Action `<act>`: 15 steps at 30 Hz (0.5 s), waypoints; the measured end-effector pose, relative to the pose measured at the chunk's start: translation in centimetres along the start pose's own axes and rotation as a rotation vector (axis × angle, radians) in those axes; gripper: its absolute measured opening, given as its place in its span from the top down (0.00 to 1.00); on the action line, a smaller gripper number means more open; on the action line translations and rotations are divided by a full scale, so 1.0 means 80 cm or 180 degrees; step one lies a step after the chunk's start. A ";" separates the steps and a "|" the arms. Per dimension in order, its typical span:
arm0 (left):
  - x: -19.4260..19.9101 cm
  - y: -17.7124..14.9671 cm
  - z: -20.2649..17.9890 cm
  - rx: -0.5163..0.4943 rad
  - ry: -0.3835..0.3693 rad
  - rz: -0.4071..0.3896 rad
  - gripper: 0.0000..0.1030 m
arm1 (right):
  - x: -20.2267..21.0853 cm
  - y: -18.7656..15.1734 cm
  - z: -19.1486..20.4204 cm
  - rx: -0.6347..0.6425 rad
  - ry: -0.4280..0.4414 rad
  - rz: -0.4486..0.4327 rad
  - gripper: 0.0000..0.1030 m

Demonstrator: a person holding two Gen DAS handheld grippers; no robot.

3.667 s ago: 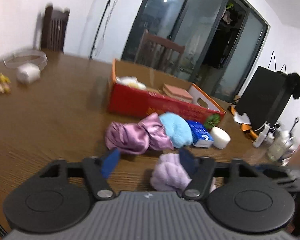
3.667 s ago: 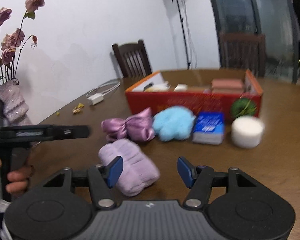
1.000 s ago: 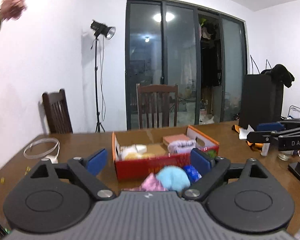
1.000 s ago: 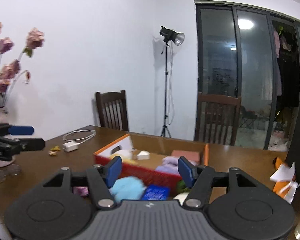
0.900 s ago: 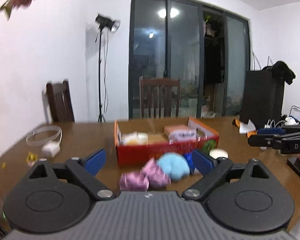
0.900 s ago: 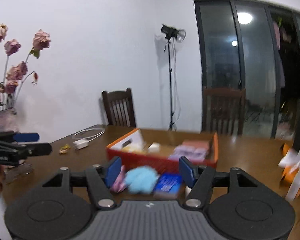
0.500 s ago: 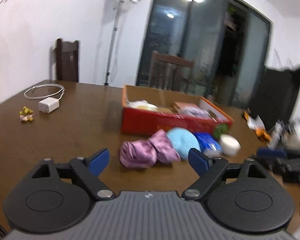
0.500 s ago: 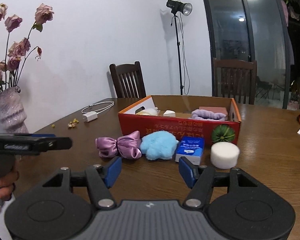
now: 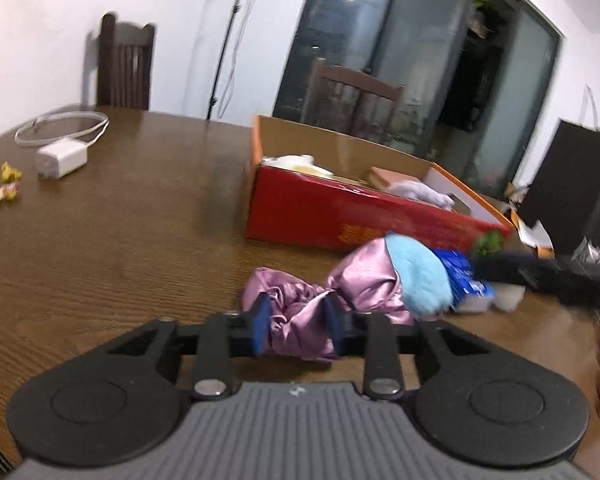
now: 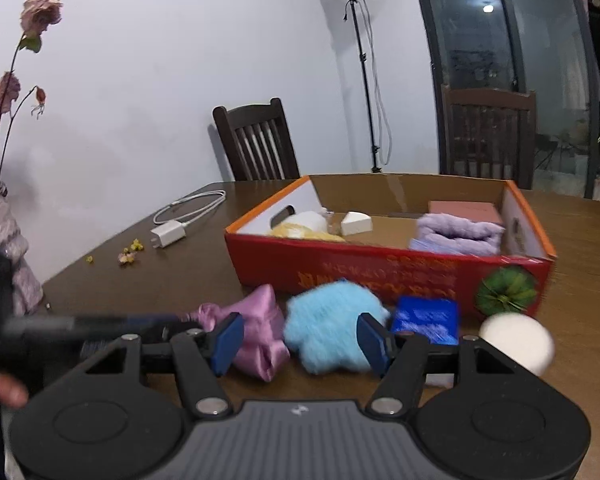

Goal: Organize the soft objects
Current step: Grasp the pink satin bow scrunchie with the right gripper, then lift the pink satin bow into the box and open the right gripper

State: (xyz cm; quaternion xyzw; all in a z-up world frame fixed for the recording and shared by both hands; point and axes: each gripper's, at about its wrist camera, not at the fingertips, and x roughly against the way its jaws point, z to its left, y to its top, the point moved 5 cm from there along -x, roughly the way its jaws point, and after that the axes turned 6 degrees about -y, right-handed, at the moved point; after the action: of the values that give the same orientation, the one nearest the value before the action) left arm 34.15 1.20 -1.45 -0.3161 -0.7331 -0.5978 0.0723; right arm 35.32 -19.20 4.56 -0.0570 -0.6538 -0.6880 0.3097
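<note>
A purple satin bow [image 9: 300, 304] lies on the brown table [image 9: 120, 240] in front of the red cardboard box [image 9: 340, 216]. My left gripper [image 9: 296, 322] is closing, and its blue pads pinch the bow's near lobe. A light blue fluffy ball [image 10: 332, 332] rests beside the bow [image 10: 260, 340]. My right gripper [image 10: 300, 344] hovers open just before the ball; its right pad overlaps the fluff's edge and its left pad stands apart. Inside the box [image 10: 340, 264] lies a folded lilac towel [image 10: 456, 232].
A blue packet [image 10: 426, 318], a white round sponge [image 10: 516, 344] and a green ball [image 10: 506, 288] sit by the box's front right. A white charger with its cable [image 9: 62, 158] lies far left. A vase of dried roses [image 10: 4, 248] stands at the table's left edge.
Both grippers dropped toward the table and moved in on the soft things. The left jaws went from wide to pinched on the satin bow. The right jaws kept their width.
</note>
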 end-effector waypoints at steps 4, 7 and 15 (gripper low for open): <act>0.021 -0.019 -0.024 -0.0228 -0.0086 0.0022 0.81 | -0.035 0.018 0.018 -0.0044 0.0198 0.0085 0.41; 0.036 -0.033 -0.033 -0.0282 -0.0137 0.0024 0.81 | -0.059 0.013 0.031 -0.0043 0.0293 0.0260 0.55; 0.075 -0.043 -0.051 -0.0328 -0.0307 -0.0044 0.82 | -0.020 -0.039 0.032 -0.0142 0.0486 0.0541 0.69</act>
State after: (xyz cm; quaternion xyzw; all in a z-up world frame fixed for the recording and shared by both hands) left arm 26.42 -0.59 -0.25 -0.3427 -0.7061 -0.6194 0.0163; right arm 34.18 -16.37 1.49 -0.0665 -0.6056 -0.6760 0.4145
